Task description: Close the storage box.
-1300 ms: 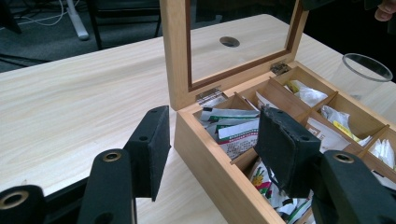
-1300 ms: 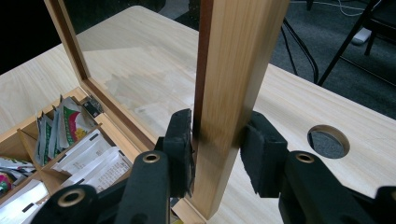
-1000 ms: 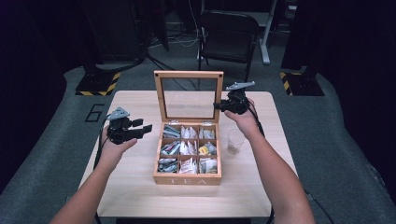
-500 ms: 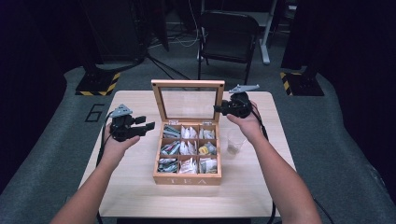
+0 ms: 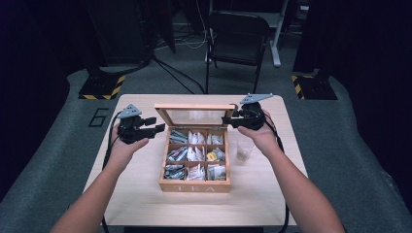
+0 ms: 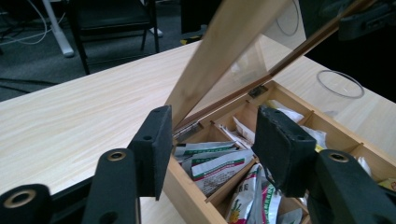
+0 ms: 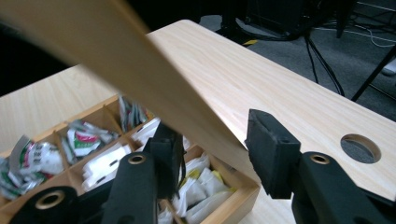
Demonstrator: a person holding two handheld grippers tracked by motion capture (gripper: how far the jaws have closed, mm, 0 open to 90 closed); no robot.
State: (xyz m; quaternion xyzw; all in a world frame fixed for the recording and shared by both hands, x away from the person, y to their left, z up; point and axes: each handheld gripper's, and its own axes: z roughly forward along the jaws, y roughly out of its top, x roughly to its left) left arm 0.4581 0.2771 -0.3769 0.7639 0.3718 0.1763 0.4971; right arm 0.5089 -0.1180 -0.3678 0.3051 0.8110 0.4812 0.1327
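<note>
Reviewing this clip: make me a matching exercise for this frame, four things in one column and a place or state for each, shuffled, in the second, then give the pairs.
Things:
1. lid
2. clear cup
3. left gripper
4. chair

Places or states:
A. on the floor beyond the table's far edge
B. raised partway over the tea box, its right frame between the right gripper jaws
C. open, holding nothing, left of the box
D. on the table just right of the box

Pairs: 1-B, 2-D, 3-C, 4-A
</note>
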